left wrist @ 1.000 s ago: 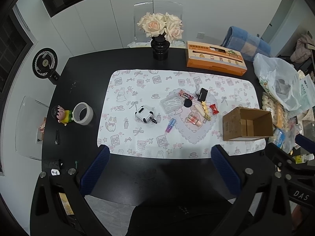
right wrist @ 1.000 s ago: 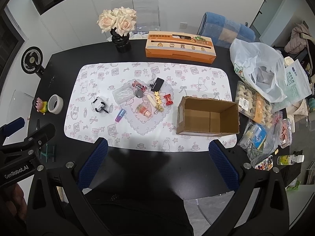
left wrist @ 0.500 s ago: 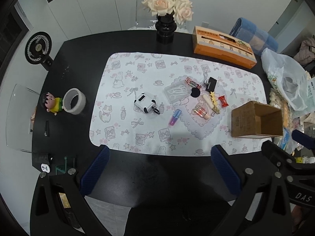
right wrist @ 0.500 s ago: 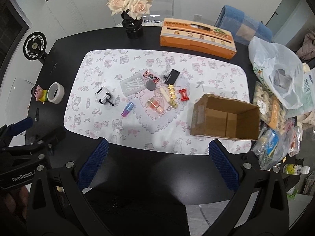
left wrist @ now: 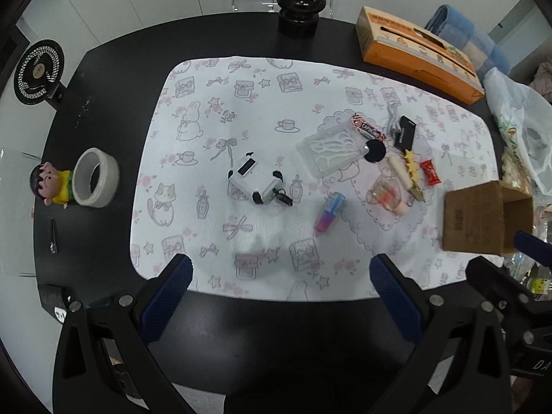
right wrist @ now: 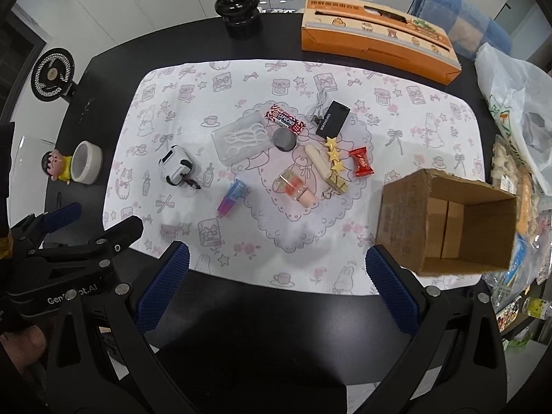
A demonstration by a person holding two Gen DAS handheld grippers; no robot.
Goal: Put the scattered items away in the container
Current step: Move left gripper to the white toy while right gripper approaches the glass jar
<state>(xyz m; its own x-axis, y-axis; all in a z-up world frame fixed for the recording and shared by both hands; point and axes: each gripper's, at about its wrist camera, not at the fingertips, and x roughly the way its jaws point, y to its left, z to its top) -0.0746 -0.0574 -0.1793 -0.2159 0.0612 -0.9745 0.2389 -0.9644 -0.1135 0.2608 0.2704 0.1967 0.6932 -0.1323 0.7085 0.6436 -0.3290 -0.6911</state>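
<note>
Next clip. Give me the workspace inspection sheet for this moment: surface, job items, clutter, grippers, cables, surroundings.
Surface: black table with a printed mat and a scalloped doily on top.
Job's things: cardboard box open and empty; panda case, floss pick box, purple tube, red candy, star clip all loose on the mat.
Clutter: tape roll, figurine, orange carton, plastic bags.
Grippers: left gripper and right gripper open, empty, above the table.
Cables: white cord beside a black device.
Surroundings: vase, desk fan.
</note>
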